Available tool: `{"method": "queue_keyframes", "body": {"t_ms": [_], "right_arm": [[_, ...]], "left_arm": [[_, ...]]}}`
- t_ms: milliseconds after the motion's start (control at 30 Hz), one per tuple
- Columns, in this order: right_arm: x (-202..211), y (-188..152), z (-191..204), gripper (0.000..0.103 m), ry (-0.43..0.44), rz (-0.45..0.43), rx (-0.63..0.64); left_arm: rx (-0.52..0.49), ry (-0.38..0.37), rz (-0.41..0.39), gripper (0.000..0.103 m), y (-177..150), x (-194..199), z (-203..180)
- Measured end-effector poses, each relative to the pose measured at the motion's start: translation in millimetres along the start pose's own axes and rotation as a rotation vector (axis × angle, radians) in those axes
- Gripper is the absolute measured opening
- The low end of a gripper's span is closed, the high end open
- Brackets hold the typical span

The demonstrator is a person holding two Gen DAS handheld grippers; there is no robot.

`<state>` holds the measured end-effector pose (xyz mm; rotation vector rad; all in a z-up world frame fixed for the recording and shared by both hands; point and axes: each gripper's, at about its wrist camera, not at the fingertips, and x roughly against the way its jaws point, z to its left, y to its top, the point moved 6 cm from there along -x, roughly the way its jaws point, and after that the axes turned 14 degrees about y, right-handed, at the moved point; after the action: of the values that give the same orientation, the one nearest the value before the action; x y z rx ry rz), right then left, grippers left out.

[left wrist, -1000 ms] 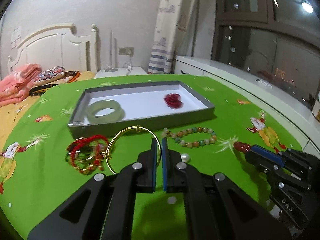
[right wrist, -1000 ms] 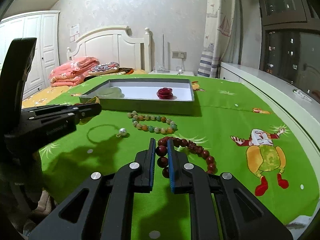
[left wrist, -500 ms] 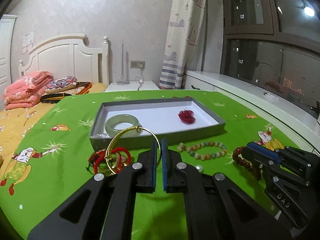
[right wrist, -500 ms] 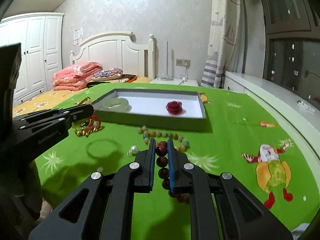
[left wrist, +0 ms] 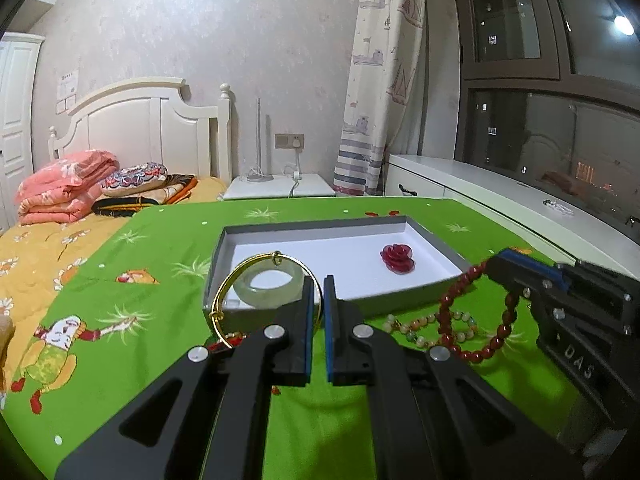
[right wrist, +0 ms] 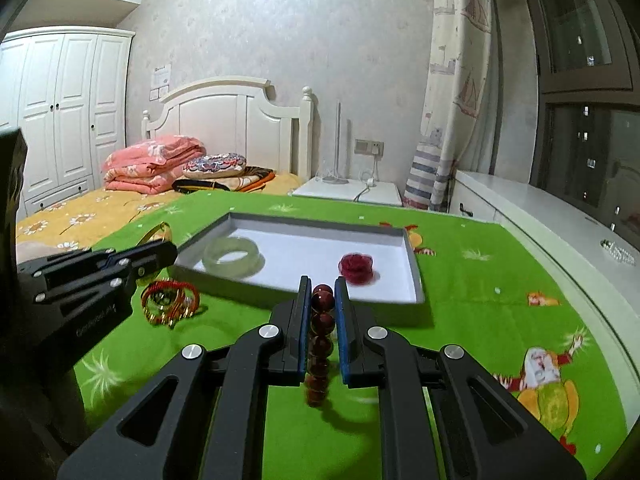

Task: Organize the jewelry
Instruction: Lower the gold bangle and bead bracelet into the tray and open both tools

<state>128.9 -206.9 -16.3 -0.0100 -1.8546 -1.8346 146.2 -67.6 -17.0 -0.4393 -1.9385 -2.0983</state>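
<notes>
Tray holds two pieces; left tongs pinch bangle, right tongs pinch beads; two pieces remain on worktop.

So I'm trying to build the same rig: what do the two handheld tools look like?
Both look alike. The left tool and the right tool are matte black plastic, each with two straight fingers lined with blue pads. Angular linkage arms with cut-out openings carry silver round pivot screws. Seen side-on, each body bears embossed lettering, too small to read fully. No cables or sleeves show.
</notes>
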Motion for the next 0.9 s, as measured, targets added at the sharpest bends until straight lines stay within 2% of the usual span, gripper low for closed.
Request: {"method": "queue_keyframes", "body": {"t_ms": [433,900], "right_arm": [[-32.5,29.6,-2.5,0.012,-0.020,-0.003,0.047],[-77.7,58.9,-18.1,0.012,-0.035,0.022,0.058]], "left_arm": [[-0.040,0.015,-0.010,0.005,25.0,-29.6,-15.6],[-0.043,0.058,0.048,0.005,50.1,-89.6,-22.6]]}}
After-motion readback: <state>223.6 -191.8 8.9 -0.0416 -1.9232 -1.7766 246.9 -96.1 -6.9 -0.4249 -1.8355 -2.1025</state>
